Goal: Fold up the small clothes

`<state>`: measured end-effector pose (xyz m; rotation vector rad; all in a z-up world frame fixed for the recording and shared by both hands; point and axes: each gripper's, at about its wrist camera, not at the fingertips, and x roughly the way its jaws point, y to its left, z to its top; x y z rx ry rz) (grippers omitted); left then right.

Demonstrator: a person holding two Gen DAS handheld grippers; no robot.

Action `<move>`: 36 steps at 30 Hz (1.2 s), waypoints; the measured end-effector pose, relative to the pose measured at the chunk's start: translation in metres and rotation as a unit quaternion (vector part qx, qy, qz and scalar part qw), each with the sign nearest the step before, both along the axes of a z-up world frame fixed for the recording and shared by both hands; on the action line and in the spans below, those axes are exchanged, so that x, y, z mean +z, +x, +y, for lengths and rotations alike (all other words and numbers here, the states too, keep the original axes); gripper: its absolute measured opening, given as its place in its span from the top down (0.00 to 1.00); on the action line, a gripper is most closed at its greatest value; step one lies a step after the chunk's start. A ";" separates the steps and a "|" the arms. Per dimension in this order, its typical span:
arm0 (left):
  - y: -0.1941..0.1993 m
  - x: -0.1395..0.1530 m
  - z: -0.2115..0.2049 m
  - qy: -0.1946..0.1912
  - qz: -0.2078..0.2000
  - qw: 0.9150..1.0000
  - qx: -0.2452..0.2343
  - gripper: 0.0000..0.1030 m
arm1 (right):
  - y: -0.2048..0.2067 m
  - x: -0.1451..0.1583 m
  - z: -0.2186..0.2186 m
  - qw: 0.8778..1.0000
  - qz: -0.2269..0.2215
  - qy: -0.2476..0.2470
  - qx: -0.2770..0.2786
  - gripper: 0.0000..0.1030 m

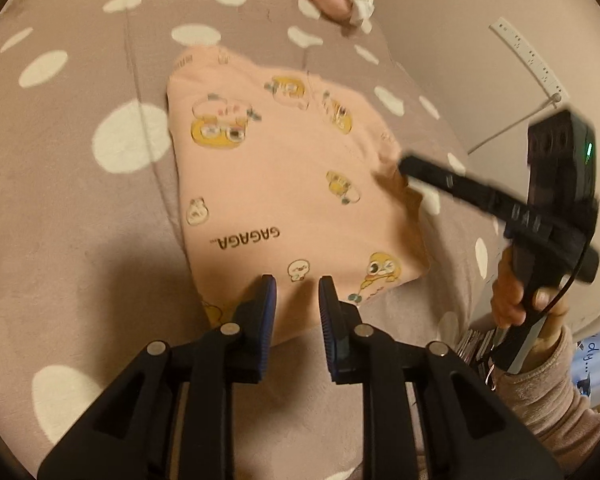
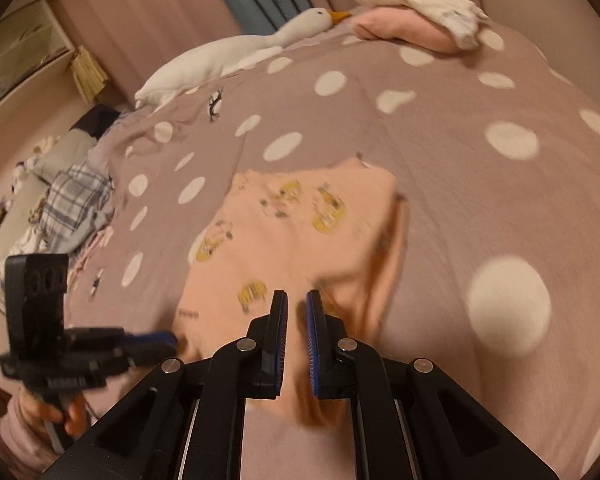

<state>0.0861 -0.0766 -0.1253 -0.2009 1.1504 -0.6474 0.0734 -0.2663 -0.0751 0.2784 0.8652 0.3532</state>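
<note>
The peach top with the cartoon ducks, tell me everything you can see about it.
The peach top looks like soft knit, printed with yellow cartoon ducks and the word GAGAGA. It lies folded into a rough rectangle on the polka-dot bedspread, layered edges showing along one side. The left gripper is open at its near edge; the right gripper is near the layered side.

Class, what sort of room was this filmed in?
Probably a bedroom: a mauve bedspread with white polka dots, a white plush goose toy lying on it, and pinkish curtains behind.
</note>
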 end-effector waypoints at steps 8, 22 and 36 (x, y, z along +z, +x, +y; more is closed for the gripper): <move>0.006 -0.016 0.002 -0.001 0.023 1.000 -0.002 0.80 | 0.041 -0.032 -0.017 0.997 0.053 -0.025 -0.056 0.93; 0.063 0.040 -0.009 -0.011 -0.031 0.999 0.028 0.75 | 0.003 0.000 -0.055 0.994 -0.010 -0.005 -0.104 0.90; 0.160 -0.001 -0.055 0.064 -0.013 0.997 0.049 0.76 | -0.001 -0.018 0.011 0.999 -0.016 -0.034 0.022 0.90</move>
